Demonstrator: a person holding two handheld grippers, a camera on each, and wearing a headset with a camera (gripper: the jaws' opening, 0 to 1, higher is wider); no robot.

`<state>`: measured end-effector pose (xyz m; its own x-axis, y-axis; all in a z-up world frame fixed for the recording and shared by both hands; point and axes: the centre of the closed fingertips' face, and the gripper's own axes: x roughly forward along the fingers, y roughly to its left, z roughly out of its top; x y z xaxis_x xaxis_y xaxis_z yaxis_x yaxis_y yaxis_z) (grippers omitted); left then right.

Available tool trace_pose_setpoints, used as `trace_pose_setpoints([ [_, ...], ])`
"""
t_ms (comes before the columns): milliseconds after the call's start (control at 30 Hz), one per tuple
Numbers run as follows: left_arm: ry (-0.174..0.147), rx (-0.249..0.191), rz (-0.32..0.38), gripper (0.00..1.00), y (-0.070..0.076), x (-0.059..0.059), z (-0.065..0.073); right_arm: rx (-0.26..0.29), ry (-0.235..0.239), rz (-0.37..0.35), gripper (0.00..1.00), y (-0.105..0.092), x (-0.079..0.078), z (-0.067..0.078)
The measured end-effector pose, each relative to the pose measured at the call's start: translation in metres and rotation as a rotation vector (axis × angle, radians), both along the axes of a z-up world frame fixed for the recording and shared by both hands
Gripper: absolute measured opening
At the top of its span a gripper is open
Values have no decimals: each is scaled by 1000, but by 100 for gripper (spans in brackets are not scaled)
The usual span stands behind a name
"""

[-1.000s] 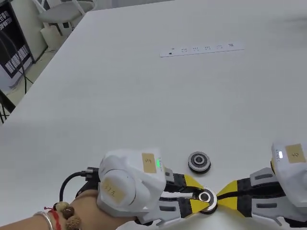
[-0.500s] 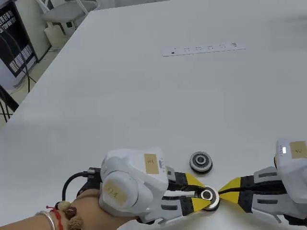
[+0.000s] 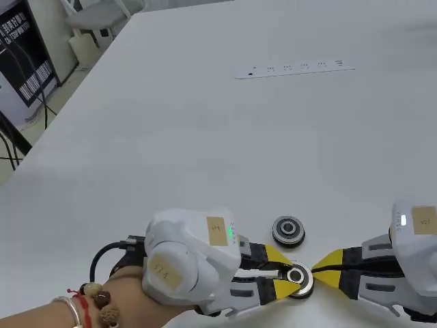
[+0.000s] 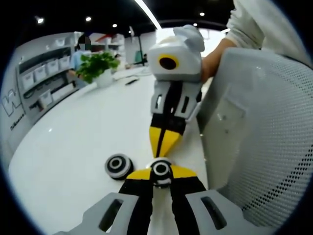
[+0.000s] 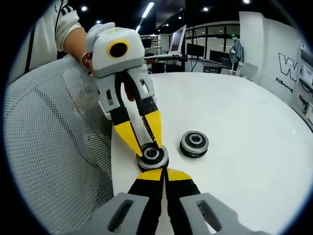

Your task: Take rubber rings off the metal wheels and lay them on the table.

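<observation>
- White surface: carries all items. A long white power strip lies at the far side, its markings too small to read.
- Wall, right gripper view: large "W". The smaller lettering beneath it is illegible.
- Left tongs: clenched on the near wheel, one jaw on each side. Tan sticker on the body, writing unreadable.
- Right tongs: jaws pressed together, tip touching that wheel's rim. Cannot tell whether they pinch anything.
- Second wheel: flat on the surface just beyond, apart from both tongs, with its black rubber ring on.
</observation>
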<state>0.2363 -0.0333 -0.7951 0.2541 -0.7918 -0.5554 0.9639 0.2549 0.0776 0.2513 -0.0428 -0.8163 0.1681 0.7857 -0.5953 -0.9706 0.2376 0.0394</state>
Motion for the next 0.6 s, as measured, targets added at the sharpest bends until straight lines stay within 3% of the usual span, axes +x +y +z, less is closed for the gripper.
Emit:
trace_pose_setpoints([
  [200, 2, -2, 1, 13, 0, 0, 0, 128, 245, -141, 0, -2, 3, 5],
  [300, 6, -5, 5, 13, 0, 0, 0, 153, 302, -162, 0, -3, 3, 8],
  [367, 5, -4, 3, 13, 0, 0, 0, 168, 365, -187, 0, -2, 2, 10],
  [600, 6, -17, -1, 13, 0, 0, 0, 178, 410, -197, 0, 0, -2, 11],
])
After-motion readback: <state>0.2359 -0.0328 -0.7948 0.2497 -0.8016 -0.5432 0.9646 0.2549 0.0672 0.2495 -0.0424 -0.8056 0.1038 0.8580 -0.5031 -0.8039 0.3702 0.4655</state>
